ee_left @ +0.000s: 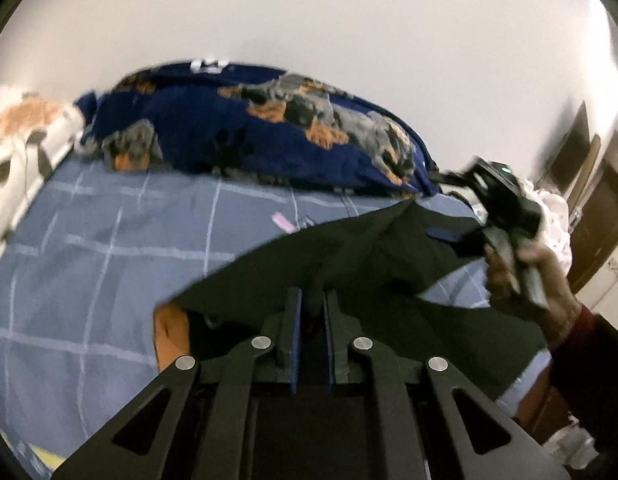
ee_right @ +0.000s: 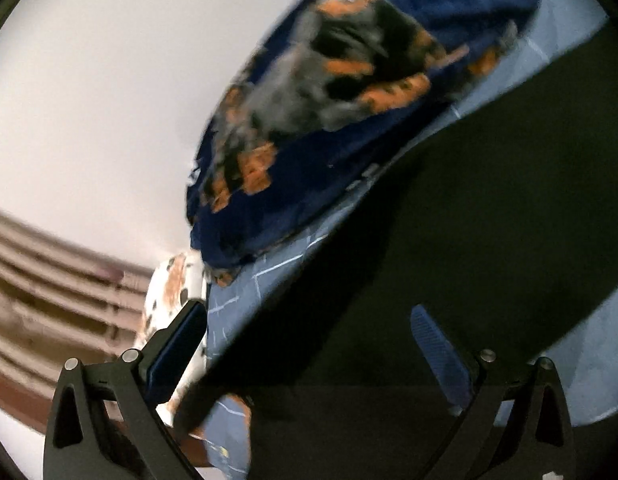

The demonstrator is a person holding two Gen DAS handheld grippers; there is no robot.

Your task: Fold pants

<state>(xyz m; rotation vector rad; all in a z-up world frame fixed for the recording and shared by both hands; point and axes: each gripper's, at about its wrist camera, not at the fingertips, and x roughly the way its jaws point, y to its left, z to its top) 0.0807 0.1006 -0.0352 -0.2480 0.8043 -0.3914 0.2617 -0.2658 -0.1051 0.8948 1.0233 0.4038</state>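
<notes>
Dark pants (ee_left: 349,256) lifted over our blue checked bed (ee_left: 89,240).
Our left gripper (ee_left: 312,300) pinches the pants' cloth; our right gripper (ee_right: 309,328), jaws wide, grips nothing.

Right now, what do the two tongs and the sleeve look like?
Both tongs are matte black linkages with silver pivot pins and ribbed blue pads: left tongs, right tongs. The right unit shows a small green light. The sleeve is dark maroon with a ribbed cuff.

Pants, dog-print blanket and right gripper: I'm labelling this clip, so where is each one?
pants (ee_left: 389,256): left wrist view, on the raised dark fabric.
dog-print blanket (ee_left: 237,132): left wrist view, on its navy middle.
right gripper (ee_right: 309,344): right wrist view, midway between its wide-apart fingertips.
</notes>
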